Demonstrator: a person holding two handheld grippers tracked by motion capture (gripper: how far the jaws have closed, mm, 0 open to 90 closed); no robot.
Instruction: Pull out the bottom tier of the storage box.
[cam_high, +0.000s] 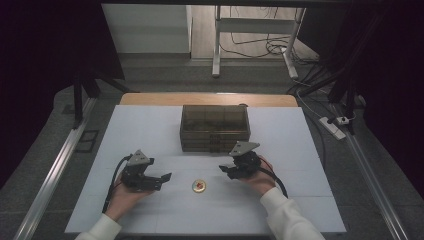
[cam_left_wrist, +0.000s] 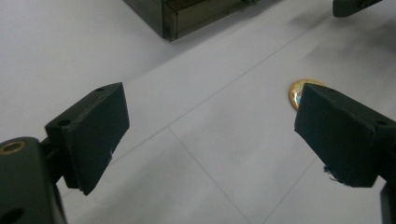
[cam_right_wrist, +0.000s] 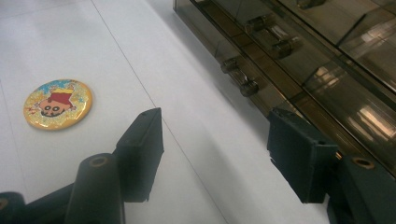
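The person's hands are sitting closest to the camera, each holding a gripper low over the white table (cam_high: 150, 210). The left gripper (cam_high: 167, 176) is resting with its jaws wide apart and nothing between them, aiming toward the middle of the table. The right gripper (cam_high: 223, 170) is also standing with its jaws apart, empty, and pointing inward from the other side.

Right between the two, the little round badge (cam_high: 199, 186) is lying flat on the table – yellow rim, cartoon face on it, clear of both grippers. In the left gripper view the badge (cam_left_wrist: 299, 91) is peeking out from behind one jaw, so my guess is both grippers are lining up on it from either side, ready for whichever one goes for the pickup.

Further back, the smoky see-through box (cam_high: 215, 128) is sitting square in the middle of the table. In the right gripper view the box (cam_right_wrist: 327, 60) is showing drawer fronts with small knobs – looks like they're all pushed in. I can't tell what's inside through the dark plastic.
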